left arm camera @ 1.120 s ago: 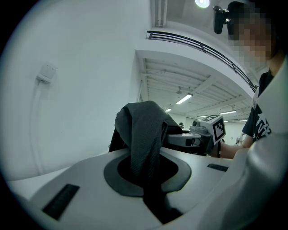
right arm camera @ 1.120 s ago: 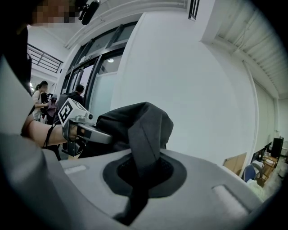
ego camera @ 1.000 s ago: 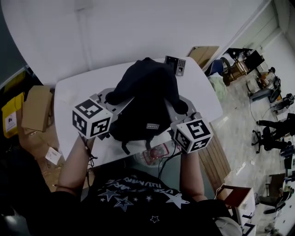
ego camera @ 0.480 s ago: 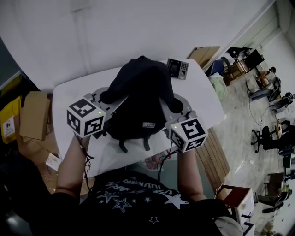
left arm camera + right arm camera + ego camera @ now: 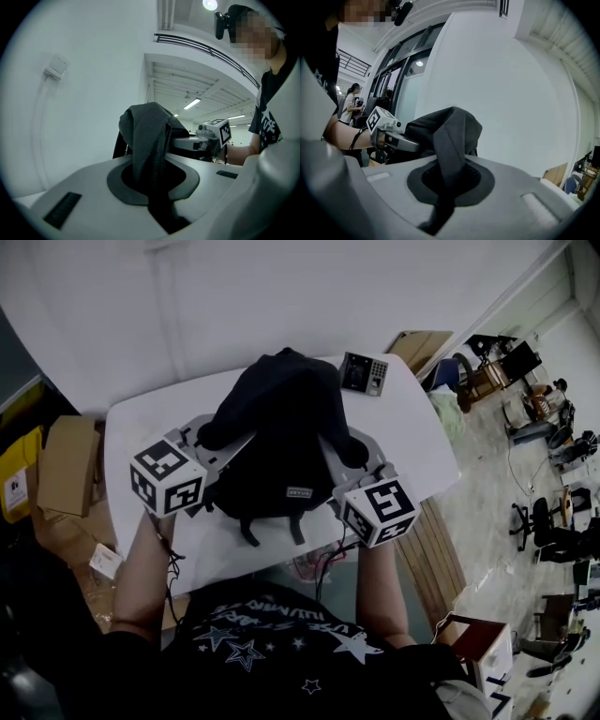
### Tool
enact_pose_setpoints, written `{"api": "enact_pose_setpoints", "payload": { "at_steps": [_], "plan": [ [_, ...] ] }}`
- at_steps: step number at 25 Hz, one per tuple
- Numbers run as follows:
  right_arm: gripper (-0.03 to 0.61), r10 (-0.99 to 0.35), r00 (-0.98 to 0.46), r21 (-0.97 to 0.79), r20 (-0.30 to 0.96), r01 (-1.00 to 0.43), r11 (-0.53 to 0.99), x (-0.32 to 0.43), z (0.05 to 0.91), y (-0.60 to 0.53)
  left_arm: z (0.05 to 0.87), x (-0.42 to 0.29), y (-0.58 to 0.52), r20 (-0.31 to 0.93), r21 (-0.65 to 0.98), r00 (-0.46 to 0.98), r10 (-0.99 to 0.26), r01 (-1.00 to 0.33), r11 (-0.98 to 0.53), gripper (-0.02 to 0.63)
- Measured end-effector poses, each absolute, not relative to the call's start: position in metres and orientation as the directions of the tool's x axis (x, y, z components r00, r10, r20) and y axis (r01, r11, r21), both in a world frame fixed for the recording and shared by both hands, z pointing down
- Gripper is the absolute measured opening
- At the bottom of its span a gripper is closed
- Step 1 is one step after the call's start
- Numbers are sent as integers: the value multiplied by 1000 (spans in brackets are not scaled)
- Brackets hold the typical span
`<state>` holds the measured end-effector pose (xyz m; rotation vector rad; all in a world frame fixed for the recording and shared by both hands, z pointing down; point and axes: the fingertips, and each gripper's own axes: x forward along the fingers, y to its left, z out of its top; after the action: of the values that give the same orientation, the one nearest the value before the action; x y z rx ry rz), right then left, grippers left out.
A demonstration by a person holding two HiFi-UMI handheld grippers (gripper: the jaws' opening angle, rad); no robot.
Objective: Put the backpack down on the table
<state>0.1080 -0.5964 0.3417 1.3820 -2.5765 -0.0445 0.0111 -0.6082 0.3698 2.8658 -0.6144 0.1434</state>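
A black backpack (image 5: 281, 432) hangs upright over the white table (image 5: 136, 427), held by its two shoulder straps. My left gripper (image 5: 217, 435) is at the backpack's left side, shut on a dark woven strap (image 5: 149, 150) that runs up between its jaws. On the backpack's right side my right gripper (image 5: 349, 448) is shut on the other strap (image 5: 451, 147). Each gripper view shows the other gripper beyond the bag. Loose strap ends (image 5: 272, 531) dangle near the table's front edge. I cannot tell whether the backpack's bottom touches the tabletop.
A small keypad device (image 5: 364, 373) lies on the table's far right part. Cardboard boxes (image 5: 66, 465) stand on the floor to the left. A wooden board (image 5: 441, 554) leans by the table's right side. Office chairs and desks fill the far right.
Both grippers have carried the backpack farther over the table, away from the person and slightly lower. Both grips on the straps look unchanged.
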Motion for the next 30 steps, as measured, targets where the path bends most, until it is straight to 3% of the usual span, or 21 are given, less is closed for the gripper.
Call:
{"api": "enact_pose_setpoints", "payload": {
  "at_steps": [12,17,22,30],
  "plan": [
    [28,-839,-520,163,161,-824,542,109,343,-575,371,11,-592,173,65,861,-478,-495,-867,57],
    [167,-829,-533,142,169,-819,556,106,344,-568,369,1,-587,187,-3,807,-560,-570,-822,209],
    [325,-837,-521,144,170,-827,544,106,344,-558,370,-8,-578,195,10,774,-603,-616,-788,313],
    [353,-857,-486,160,171,-845,511,127,345,-528,374,-6,-558,211,-19,722,-659,-671,-741,385]
  ]
}}
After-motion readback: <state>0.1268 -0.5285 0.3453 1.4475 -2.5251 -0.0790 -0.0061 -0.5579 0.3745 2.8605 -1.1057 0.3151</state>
